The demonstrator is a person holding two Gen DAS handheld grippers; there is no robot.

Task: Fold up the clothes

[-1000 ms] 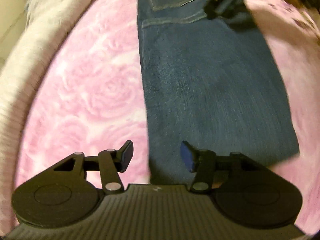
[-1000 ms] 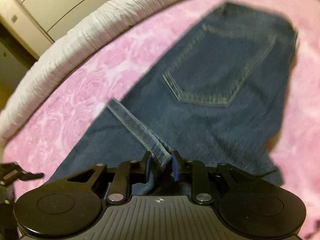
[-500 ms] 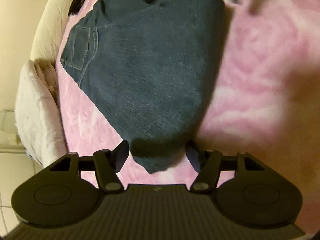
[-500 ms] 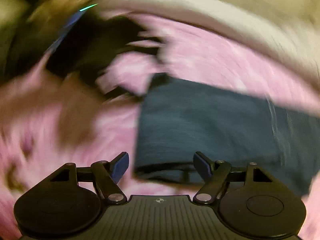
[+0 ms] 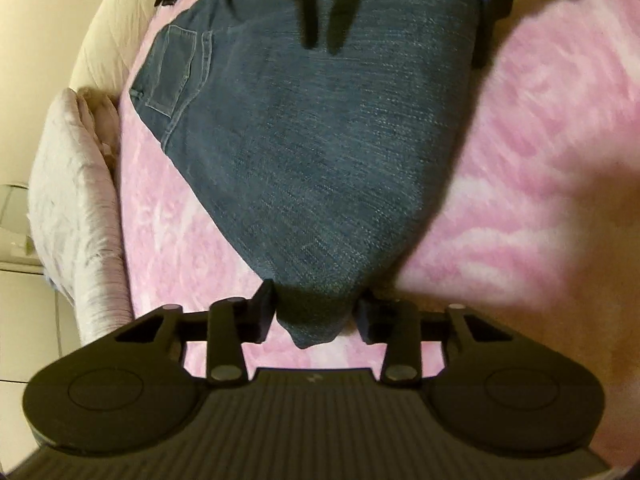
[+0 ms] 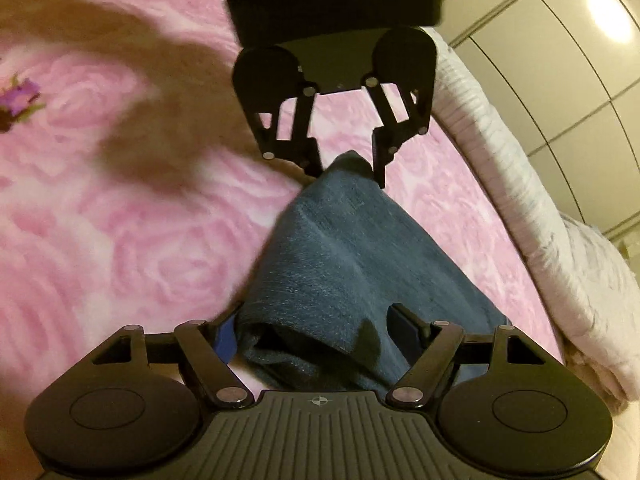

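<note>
Folded jeans (image 5: 320, 140) flat on pink rose-pattern bed cover (image 5: 540, 160). White quilted edge (image 5: 68, 208) close along pocket side; opposite side wide bare cover.

Left hand-held gripper (image 5: 316, 316): jaws just closing, straddling near denim corner; pad contact cannot be told.

Right hand-held gripper (image 6: 312, 324): jaws just closing, spread around opposite folded end, gap visible.

Denim dark blue, back pocket (image 5: 172, 76) up, layers stacked.

Pink rose-pattern blanket (image 5: 540, 128); white bedding roll (image 6: 532, 200); cream panelled wardrobe (image 6: 560, 60).
</note>
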